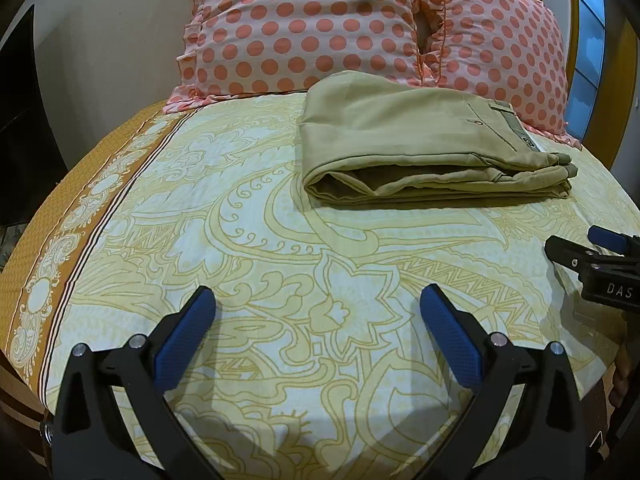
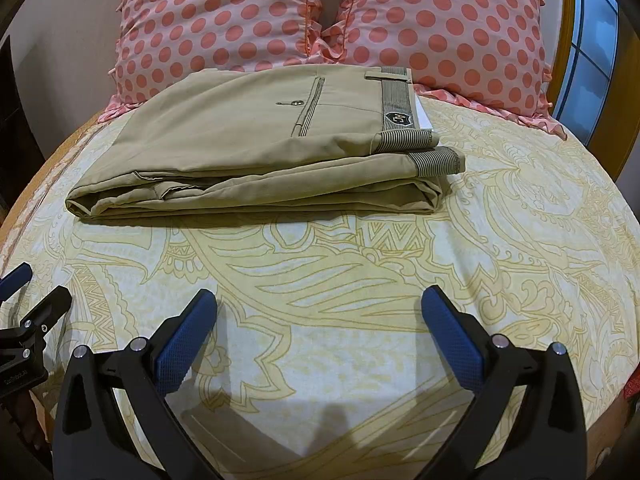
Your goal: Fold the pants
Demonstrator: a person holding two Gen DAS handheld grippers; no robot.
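Observation:
Khaki pants [image 1: 420, 140] lie folded in a flat stack on the bed, near the pillows; in the right wrist view the pants [image 2: 248, 148] show a back pocket and striped waistband at the right end. My left gripper [image 1: 316, 300] is open and empty, hovering over the sheet well in front of the pants. My right gripper [image 2: 318, 300] is open and empty too, also in front of the pants. The right gripper's fingers [image 1: 576, 252] show at the right edge of the left wrist view; the left gripper's fingers [image 2: 36, 312] show at the left edge of the right wrist view.
The bed sheet [image 1: 280, 264] is pale with yellow paisley and a brown border on the left [image 1: 48, 240]. Two pink polka-dot pillows [image 1: 304, 28] [image 2: 440, 20] lean at the head of the bed. A window [image 2: 592, 40] is at the far right.

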